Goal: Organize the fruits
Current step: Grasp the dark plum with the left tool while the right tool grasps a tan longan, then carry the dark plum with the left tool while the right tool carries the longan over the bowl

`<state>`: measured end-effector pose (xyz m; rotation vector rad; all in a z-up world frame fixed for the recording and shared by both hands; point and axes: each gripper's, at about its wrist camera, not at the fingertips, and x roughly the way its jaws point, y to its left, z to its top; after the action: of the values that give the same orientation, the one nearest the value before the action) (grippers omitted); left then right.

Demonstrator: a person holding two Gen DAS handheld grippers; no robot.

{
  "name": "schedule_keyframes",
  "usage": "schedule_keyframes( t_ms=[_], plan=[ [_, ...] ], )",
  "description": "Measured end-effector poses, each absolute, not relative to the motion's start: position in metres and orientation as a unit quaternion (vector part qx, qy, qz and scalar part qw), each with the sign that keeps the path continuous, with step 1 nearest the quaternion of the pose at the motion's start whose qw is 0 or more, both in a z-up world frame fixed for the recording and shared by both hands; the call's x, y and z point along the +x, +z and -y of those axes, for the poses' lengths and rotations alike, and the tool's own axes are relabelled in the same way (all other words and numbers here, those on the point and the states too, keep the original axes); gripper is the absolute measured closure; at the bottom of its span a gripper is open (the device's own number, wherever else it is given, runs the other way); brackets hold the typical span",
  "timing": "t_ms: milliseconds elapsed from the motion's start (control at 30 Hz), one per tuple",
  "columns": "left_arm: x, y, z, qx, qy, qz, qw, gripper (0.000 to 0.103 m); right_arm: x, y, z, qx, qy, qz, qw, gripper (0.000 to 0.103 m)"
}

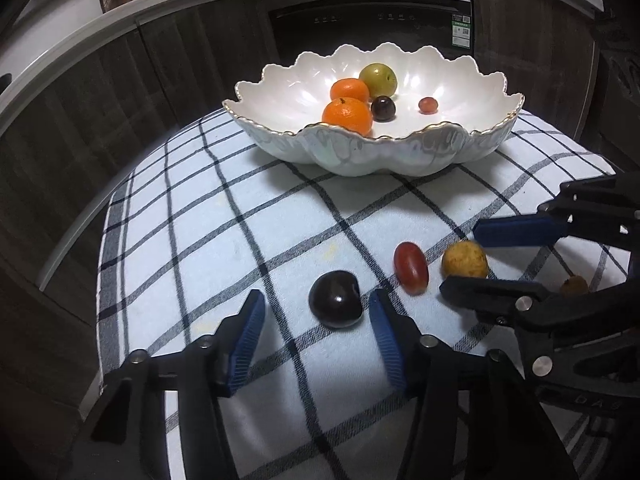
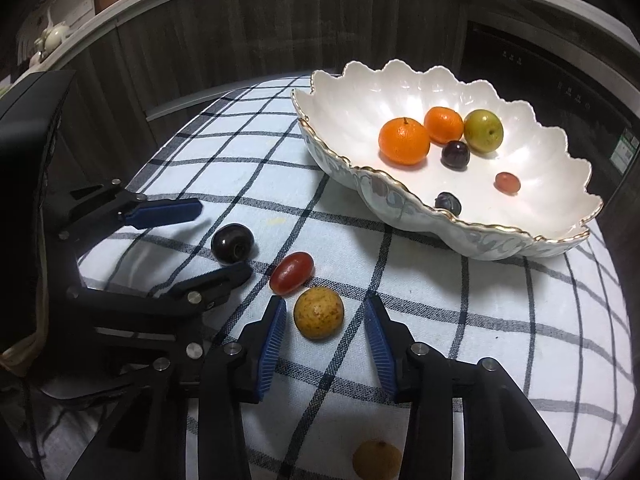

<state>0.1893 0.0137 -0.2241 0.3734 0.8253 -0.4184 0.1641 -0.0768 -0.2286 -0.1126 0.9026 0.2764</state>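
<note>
A white scalloped bowl [image 1: 400, 152] [image 2: 460, 224] on the checked cloth holds two oranges [image 1: 347, 114], a green fruit [image 1: 378, 80], a dark plum [image 1: 383, 108] and a red grape [image 1: 427, 105]. On the cloth lie a dark plum [image 1: 336, 299] [image 2: 232, 242], a red grape [image 1: 411, 268] [image 2: 291, 273] and a yellow speckled fruit [image 1: 465, 260] [image 2: 319, 312]. My left gripper [image 1: 318, 312] [image 2: 222, 238] is open around the plum. My right gripper [image 2: 325, 312] [image 1: 460, 254] is open around the yellow fruit.
Another small yellow-brown fruit [image 2: 377, 460] [image 1: 574, 285] lies on the cloth under the right gripper. Dark wooden cabinets [image 1: 120, 100] and an oven [image 1: 372, 20] stand behind the table. The cloth's edge [image 1: 104, 280] drops off at the left.
</note>
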Motion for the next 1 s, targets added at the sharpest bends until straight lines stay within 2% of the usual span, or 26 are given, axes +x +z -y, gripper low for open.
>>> schedule_keyframes(
  t_ms=[100, 233, 333, 1000],
  plan=[
    [0.191, -0.224, -0.012, 0.174, -0.204, -0.397, 0.878, 0.056, 0.167, -0.232, 0.079, -0.042, 0.140, -0.441, 0.885, 0.065],
    [0.191, -0.224, -0.010, 0.163, -0.214, -0.402, 0.875, 0.071, 0.168, -0.235, 0.079, -0.033, 0.147, -0.442, 0.884, 0.067],
    [0.190, -0.224, -0.005, 0.171, -0.213, -0.398, 0.876, 0.076, 0.167, -0.235, 0.078, -0.031, 0.152, -0.441, 0.884, 0.075],
    [0.178, -0.207, -0.002, 0.155, -0.181, -0.403, 0.884, 0.077, 0.164, -0.217, 0.084, -0.027, 0.149, -0.432, 0.889, 0.076]
  ],
)
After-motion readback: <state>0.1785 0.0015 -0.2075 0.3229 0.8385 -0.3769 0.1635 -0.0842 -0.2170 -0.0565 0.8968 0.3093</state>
